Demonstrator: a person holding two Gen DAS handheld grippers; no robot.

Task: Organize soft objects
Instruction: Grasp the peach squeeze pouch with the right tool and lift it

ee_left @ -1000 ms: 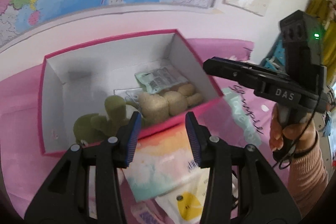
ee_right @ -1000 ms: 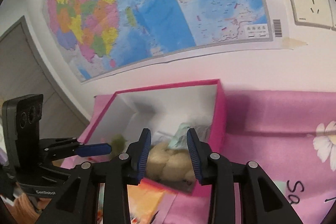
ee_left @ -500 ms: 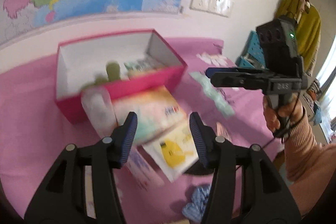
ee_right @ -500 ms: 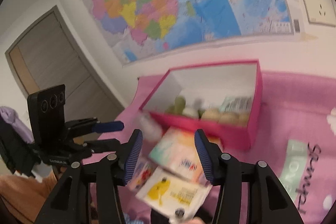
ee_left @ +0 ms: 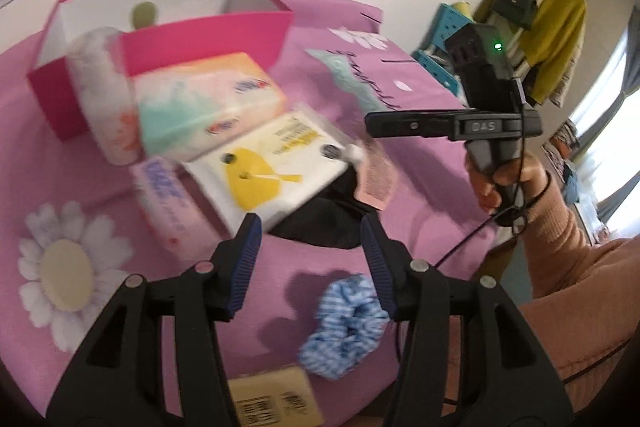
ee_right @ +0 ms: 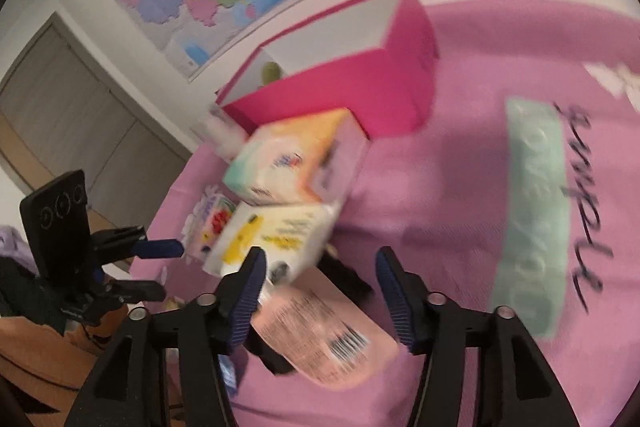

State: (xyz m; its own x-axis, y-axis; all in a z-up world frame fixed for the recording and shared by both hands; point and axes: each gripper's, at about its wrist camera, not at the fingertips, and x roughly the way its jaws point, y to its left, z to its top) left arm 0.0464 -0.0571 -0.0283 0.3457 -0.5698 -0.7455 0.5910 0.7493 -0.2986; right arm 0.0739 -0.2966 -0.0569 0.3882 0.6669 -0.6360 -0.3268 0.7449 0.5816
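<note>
left wrist view: my left claw (ee_left: 311, 243) hangs with its jaws apart and nothing between them, above a black soft item (ee_left: 320, 223) on the pink flowered cloth (ee_left: 120, 183). a blue-and-white striped fabric scrunchie (ee_left: 345, 323) lies just under it. my right claw (ee_right: 318, 277) is also spread wide and holds nothing, over a pink printed packet (ee_right: 320, 335). a white tissue pack with a yellow print (ee_left: 266, 169) leans on a pastel tissue pack (ee_left: 204, 107), just in front of the open pink cardboard box (ee_left: 208, 39).

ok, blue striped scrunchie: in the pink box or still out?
Out. The blue striped scrunchie lies on the pink cloth beneath the open left gripper, far from the pink box.
</note>
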